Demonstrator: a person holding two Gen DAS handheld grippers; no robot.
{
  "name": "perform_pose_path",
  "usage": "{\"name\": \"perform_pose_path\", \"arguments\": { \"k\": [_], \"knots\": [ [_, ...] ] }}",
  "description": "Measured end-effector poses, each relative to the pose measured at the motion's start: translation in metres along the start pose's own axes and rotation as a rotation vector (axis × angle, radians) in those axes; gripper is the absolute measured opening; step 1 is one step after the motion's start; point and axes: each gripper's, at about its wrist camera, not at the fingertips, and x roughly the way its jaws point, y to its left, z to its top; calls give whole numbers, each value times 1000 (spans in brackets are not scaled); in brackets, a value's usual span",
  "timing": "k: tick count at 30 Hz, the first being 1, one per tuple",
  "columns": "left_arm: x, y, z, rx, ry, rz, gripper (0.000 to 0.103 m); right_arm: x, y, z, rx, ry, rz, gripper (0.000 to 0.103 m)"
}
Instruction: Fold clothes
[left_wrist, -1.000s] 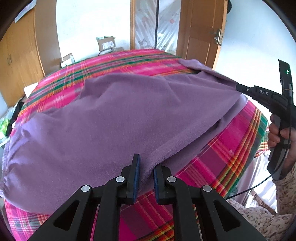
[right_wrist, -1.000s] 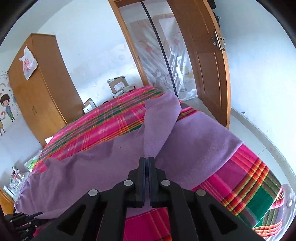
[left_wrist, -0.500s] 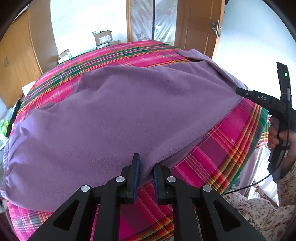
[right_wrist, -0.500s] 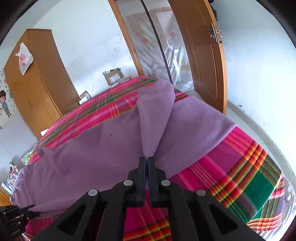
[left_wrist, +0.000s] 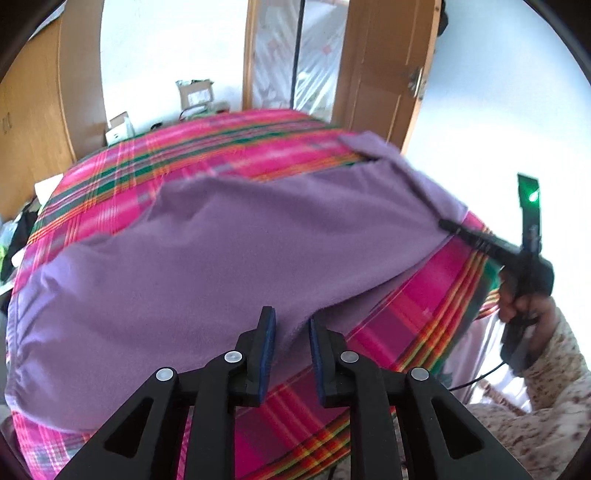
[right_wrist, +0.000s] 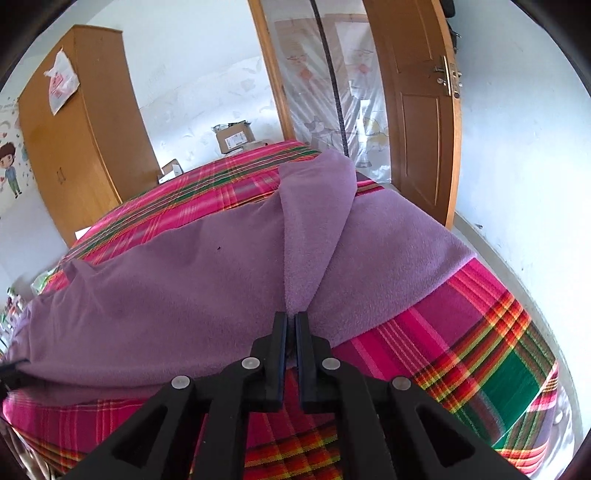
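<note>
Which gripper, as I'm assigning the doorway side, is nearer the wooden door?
Right. The right gripper, shut on the purple cloth, sits at the bed end by the wooden door; the left gripper, jaws opening around the cloth's edge, is further along toward the wardrobe.

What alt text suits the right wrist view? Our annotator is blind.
The right gripper is shut on a pinched fold of purple fleece cloth spread over a pink plaid bedsheet; behind stand a wooden wardrobe and an open door.

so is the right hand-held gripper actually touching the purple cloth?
Touching. The right wrist view shows the right hand-held gripper shut on a pinched ridge of the purple cloth, the fabric running straight into the closed fingertips with no gap.
</note>
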Motion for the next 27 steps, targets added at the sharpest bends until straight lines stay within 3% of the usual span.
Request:
{"name": "perform_pose_path", "arguments": {
  "k": [4,8,16,20,27],
  "knots": [
    [-8,-6,5,42,-15,-81,19,-1,4,-2,-41,-6,-24,3],
    [-4,-17,10,74,-9,-92,23,-2,6,-3,-62,-15,-31,4],
    [44,-50,36,115,51,-142,23,-6,7,-6,-101,-35,-66,9],
    [68,-71,46,141,81,-219,23,-9,5,-7,-116,-47,-90,14],
    [102,-78,63,82,124,-286,23,-11,-15,-5,-68,-40,-126,14]
  ]
}}
